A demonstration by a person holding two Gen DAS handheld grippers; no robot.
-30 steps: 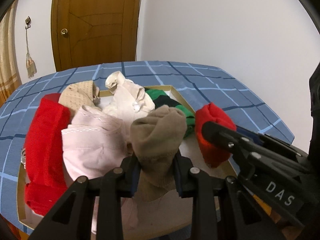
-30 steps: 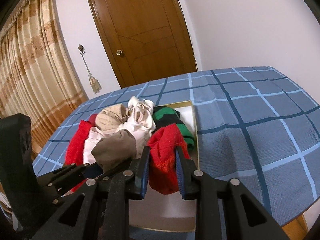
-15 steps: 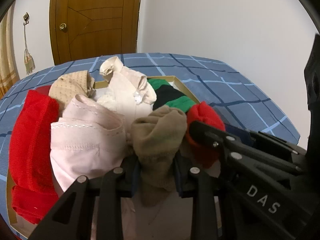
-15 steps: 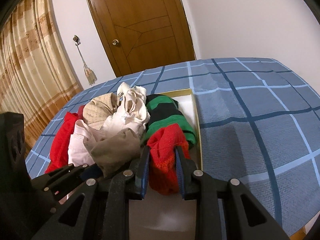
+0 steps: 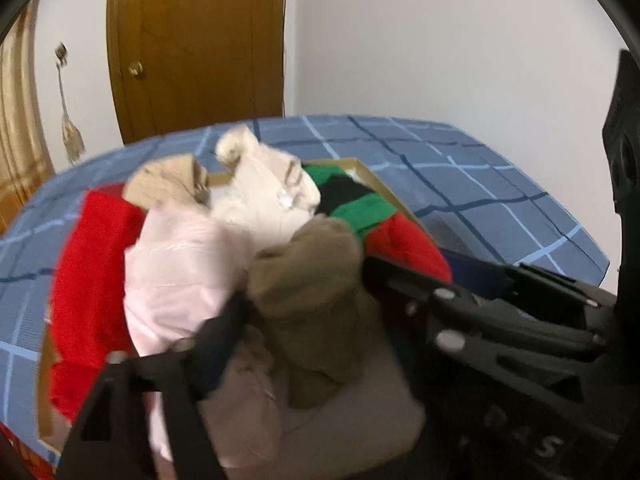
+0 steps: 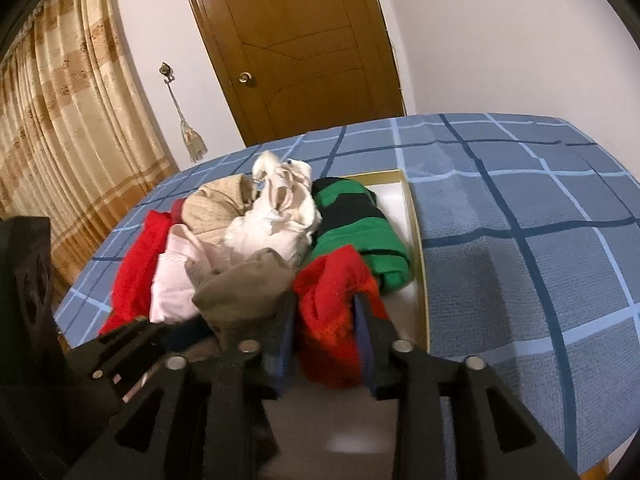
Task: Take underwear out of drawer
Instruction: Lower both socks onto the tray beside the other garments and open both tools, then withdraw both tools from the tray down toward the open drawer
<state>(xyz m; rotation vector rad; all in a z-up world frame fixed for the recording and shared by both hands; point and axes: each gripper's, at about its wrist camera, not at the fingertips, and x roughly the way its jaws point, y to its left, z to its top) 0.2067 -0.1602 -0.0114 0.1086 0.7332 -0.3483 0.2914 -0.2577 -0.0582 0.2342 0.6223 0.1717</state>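
Both tongs, clamped a second ago, are opening: left gripper (image 5: 304, 320) frees the olive-brown underwear (image 5: 308, 292), right gripper (image 6: 324, 344) loosens around the red underwear (image 6: 332, 312).

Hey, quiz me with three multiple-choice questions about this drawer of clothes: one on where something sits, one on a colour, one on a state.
1. Where does the green-and-black striped garment lie in the shallow gold-rimmed drawer?
A. on the side nearest the bare blue checked tablecloth
B. under the long red knit piece
C. outside the drawer

2. What colour is the bundle between the right claw's fingers?
A. green
B. red
C. white

3. How is the brown wooden door behind the table?
A. wide open
B. closed
C. missing its knob

Answers: 1 A, it lies by the drawer's wall next to the open cloth. 2 B, the small red knit bundle sits there while the jaws open. 3 B, it fills its frame, knob visible.
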